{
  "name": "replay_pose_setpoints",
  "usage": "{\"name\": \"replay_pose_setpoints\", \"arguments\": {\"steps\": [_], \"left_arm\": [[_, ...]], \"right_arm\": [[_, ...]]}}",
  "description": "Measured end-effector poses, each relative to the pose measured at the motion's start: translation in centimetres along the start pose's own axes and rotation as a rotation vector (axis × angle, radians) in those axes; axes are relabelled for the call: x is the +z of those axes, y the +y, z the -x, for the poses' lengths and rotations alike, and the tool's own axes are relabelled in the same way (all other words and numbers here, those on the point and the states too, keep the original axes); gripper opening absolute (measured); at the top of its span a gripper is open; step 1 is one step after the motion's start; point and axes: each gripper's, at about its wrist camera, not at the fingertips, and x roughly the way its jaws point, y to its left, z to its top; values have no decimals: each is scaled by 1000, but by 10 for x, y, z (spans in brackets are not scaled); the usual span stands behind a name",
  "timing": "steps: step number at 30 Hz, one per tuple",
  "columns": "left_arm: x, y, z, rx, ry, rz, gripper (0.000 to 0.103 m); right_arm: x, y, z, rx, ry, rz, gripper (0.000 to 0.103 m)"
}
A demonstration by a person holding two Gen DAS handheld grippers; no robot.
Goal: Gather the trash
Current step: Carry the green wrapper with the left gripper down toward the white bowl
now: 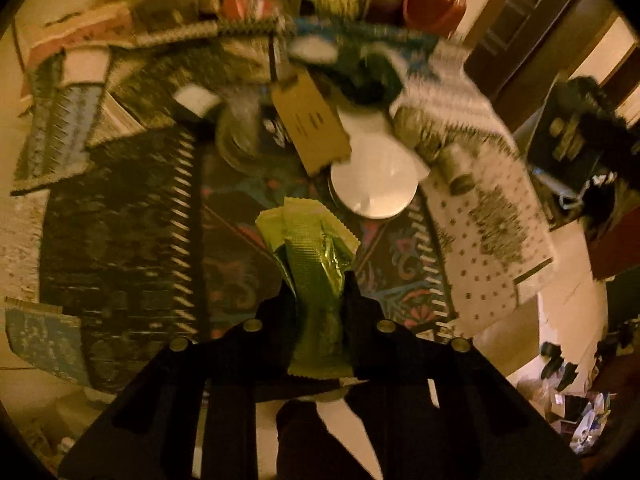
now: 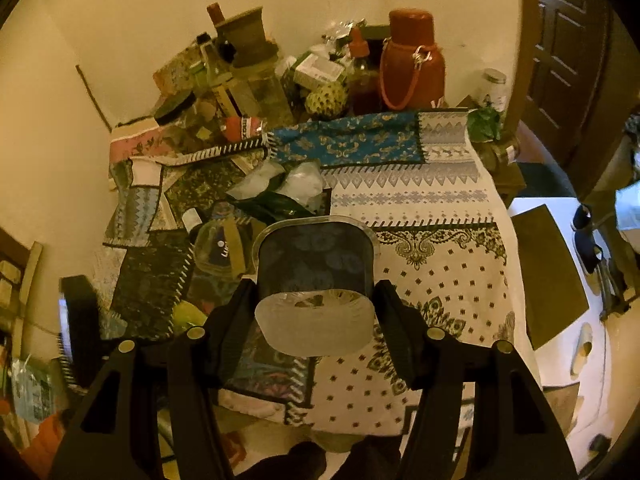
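My left gripper [image 1: 320,284] is shut on a crumpled green foil wrapper [image 1: 312,256] and holds it above the patterned tablecloth [image 1: 120,240]. My right gripper [image 2: 316,292] is shut on a clear plastic cup [image 2: 316,280], held on its side above the table with its base toward the camera. More trash lies on the table: a brown cardboard tag [image 1: 310,120], a white lid or plate [image 1: 376,176], a clear plastic dome lid [image 2: 218,246], crumpled clear plastic [image 2: 280,180] and a dark green wrapper [image 2: 272,204]. The left gripper's green wrapper shows at the right wrist view's lower left [image 2: 186,314].
Bottles, jars, a red flask [image 2: 412,60] and boxes crowd the table's far side by the wall. A blue cloth [image 2: 344,140] lies across the back. The table's right edge drops to a light floor [image 2: 568,320] with a dark mat and slippers. A door [image 2: 568,40] stands at far right.
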Motion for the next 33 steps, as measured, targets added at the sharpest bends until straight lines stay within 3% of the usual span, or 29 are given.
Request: {"name": "replay_pose_setpoints", "arguments": {"steps": [10,19,33], "left_arm": [[-2,2,77,-36,-197,-93,21],[-28,5,118,-89,-241,-86,21],[-90,-37,150,-48,-294,-20,21]], "right_arm": [[-41,39,39,-79,-110,-81,56],[-65,69,57,-81,-113,-106,56],[-116,70,95,27,-77,-16,56]]}}
